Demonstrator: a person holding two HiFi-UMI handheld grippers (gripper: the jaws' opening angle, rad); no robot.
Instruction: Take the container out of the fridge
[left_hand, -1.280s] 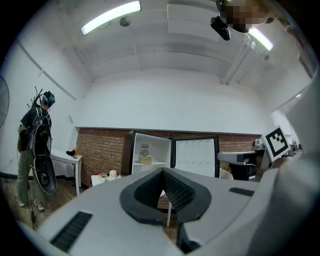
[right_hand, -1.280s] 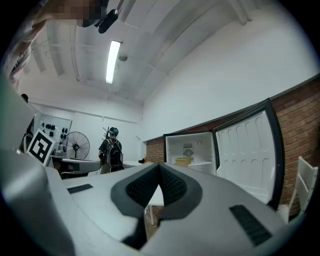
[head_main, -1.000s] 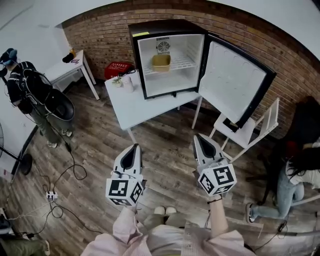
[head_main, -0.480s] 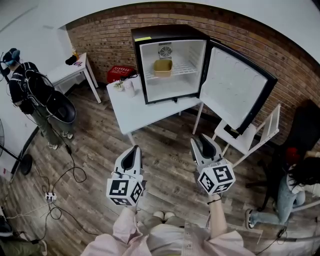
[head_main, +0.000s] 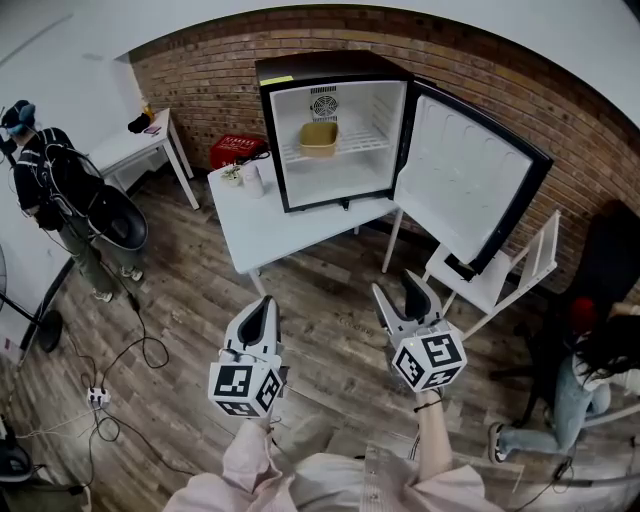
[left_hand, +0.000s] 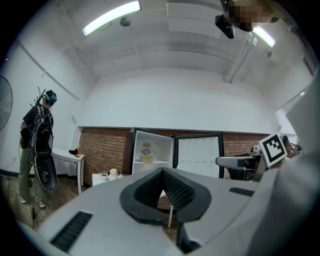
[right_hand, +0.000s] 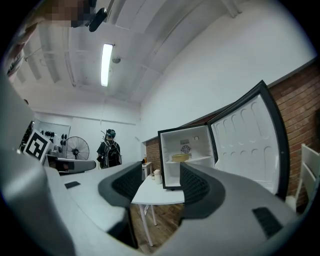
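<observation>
A small black fridge (head_main: 335, 125) stands on a white table (head_main: 290, 225), its door (head_main: 465, 185) swung open to the right. On its wire shelf sits a tan container (head_main: 319, 138), also seen as the container (left_hand: 147, 159) and the container (right_hand: 181, 157) in the gripper views. Both grippers hang over the wooden floor, well short of the table. My left gripper (head_main: 262, 313) is shut with nothing in it. My right gripper (head_main: 401, 297) has its jaws opening wide, nothing between them.
A white cup (head_main: 253, 178) and a small plant (head_main: 233, 171) sit on the table's left end. A white chair (head_main: 495, 265) stands under the open door. A second white table (head_main: 130, 140), a red crate (head_main: 232, 147), a standing person (head_main: 60, 190) and floor cables (head_main: 130, 350) lie left.
The right gripper's jaws have spread from shut to wide open. The view has shifted slightly; both grippers stay low over the floor. The left gripper stays shut.
</observation>
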